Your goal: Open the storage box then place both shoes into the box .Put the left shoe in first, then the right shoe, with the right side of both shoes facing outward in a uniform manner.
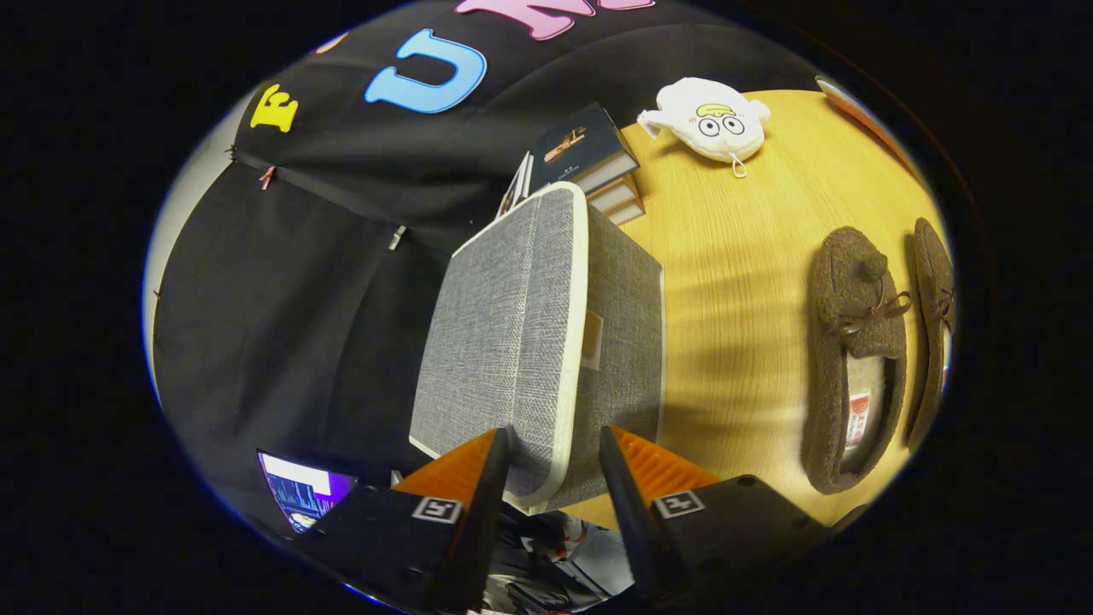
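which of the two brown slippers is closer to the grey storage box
The slipper showing its full top and bow, lying between the box and the other slipper. The tongs straddle the lid's edge.

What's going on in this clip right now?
A person's handheld gripper is working on the grey fabric storage box. Its fingers sit on either side of the near edge of the box's lid, which is swung up on edge, so the box is being opened. Whether both fingers actually press on the lid is hard to tell. The two brown shoes lie side by side on the wooden table, none in the box yet. A stack of books and a white plush toy sit beyond the box.
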Motion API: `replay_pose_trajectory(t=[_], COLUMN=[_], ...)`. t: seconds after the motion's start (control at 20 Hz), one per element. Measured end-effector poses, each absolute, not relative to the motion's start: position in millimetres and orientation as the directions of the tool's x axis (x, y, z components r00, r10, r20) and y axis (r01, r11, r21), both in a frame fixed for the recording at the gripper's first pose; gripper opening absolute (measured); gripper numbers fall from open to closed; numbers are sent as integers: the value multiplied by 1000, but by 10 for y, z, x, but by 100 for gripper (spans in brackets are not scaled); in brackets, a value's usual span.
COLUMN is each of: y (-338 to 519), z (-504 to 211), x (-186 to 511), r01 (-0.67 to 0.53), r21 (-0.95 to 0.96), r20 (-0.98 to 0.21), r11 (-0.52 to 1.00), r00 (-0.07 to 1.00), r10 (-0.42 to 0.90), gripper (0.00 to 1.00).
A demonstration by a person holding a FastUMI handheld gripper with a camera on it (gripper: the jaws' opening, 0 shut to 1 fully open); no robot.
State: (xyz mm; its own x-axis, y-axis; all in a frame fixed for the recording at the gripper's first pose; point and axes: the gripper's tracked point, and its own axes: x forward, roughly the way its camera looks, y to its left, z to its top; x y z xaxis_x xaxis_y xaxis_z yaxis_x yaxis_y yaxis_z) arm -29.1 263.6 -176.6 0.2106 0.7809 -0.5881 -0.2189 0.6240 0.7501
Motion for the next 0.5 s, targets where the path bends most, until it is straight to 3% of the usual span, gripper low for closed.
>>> replay_pose_trajectory(t=[0.1, 0.15, 0.3, 0.4, 0.45, 0.5], y=[2675, 2705, 2731, 2608, 2647, 2568], z=[-1737, -1744, -1725, -1680, -1711, -1666], x=[-315, -340, -349, -271, -296, -254], r01=[-215, -202, -193, -177, -173, -166], r21=[757, 765, 785, 783, 782, 778], r20=[-585, -584, -571, -576, -578, -581], r11=[617, 612, 588, 596, 599, 605], r00=[198, 183, 142, 158, 159, 175], r10=[786, 791, 809, 802, 800, 795], gripper=[50, 50, 32, 32, 21, 19])
